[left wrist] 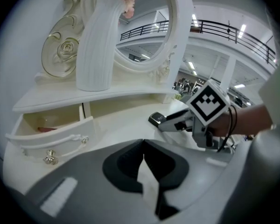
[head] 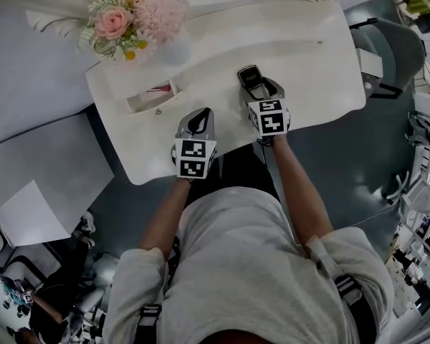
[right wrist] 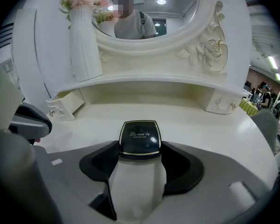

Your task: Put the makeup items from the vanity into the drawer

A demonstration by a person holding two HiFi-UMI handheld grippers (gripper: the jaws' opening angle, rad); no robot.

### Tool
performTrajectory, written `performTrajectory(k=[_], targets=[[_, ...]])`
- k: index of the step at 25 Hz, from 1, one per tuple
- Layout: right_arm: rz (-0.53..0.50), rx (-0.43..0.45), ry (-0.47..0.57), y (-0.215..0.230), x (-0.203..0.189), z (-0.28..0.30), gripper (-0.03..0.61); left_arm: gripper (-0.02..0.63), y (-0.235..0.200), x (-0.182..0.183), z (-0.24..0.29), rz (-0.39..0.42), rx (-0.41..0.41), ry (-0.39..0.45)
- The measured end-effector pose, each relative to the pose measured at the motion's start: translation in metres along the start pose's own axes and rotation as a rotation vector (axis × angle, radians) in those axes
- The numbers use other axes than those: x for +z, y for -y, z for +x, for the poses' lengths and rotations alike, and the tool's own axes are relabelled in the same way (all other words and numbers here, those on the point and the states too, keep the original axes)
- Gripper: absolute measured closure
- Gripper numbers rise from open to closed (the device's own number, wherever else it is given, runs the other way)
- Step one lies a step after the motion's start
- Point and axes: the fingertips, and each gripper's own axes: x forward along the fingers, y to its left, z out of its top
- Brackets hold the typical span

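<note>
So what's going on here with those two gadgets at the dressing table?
A person is clearing makeup off a white vanity, with a handheld gripper in each hand. The right gripper has its jaws closed on a black compact. The left gripper is shut and empty, near the open drawer, which already holds something reddish.

A black powder compact (right wrist: pixel 140 136) with a gold rim and the lettering "La mei la" sat at the centre. It was clasped at its two sides by the tips of the right gripper (right wrist: pixel 140 149), whose grey jaws filled the 6 o'clock edge. Beyond lay a cream vanity top (right wrist: pixel 191 120). At 12 o'clock an ornate mirror (right wrist: pixel 149 13) reflected a person in a light shirt. A white ribbed vase (right wrist: pixel 84 45) of pink flowers stood at 10 o'clock. An open small drawer (right wrist: pixel 63 105) showed at 9 o'clock, with part of the left gripper (right wrist: pixel 30 121) just below it, and a closed drawer (right wrist: pixel 221 104) at 3 o'clock.
</note>
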Motion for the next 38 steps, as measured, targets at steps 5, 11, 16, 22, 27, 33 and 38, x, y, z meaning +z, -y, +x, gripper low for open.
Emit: performTrajectory(k=[5, 11, 16, 22, 27, 33, 38], targets=[[-0.018, 0.031, -0.005, -0.009, 0.006, -0.001, 0.288, 0.611, -0.008, -0.004, -0.005, -0.015, 0.014, 0.001], [-0.052, 0.088, 0.027, -0.036, 0.026, -0.007, 0.288, 0.611, -0.018, -0.007, -0.014, -0.033, 0.037, 0.013], [-0.075, 0.177, 0.09, -0.071, 0.056, -0.023, 0.29, 0.611, -0.031, -0.009, -0.026, -0.052, 0.073, 0.03], [-0.145, 0.333, 0.115, -0.132, 0.083, -0.047, 0.29, 0.611, -0.05, -0.01, -0.044, -0.091, 0.129, 0.069], [-0.233, 0.454, 0.074, -0.19, 0.085, -0.058, 0.29, 0.611, -0.063, -0.01, -0.065, -0.131, 0.179, 0.104], [-0.296, 0.517, 0.046, -0.234, 0.092, -0.059, 0.29, 0.611, -0.091, -0.01, -0.095, -0.184, 0.257, 0.161], [-0.319, 0.537, 0.014, -0.258, 0.092, -0.053, 0.29, 0.611, -0.11, -0.022, -0.112, -0.217, 0.296, 0.174]])
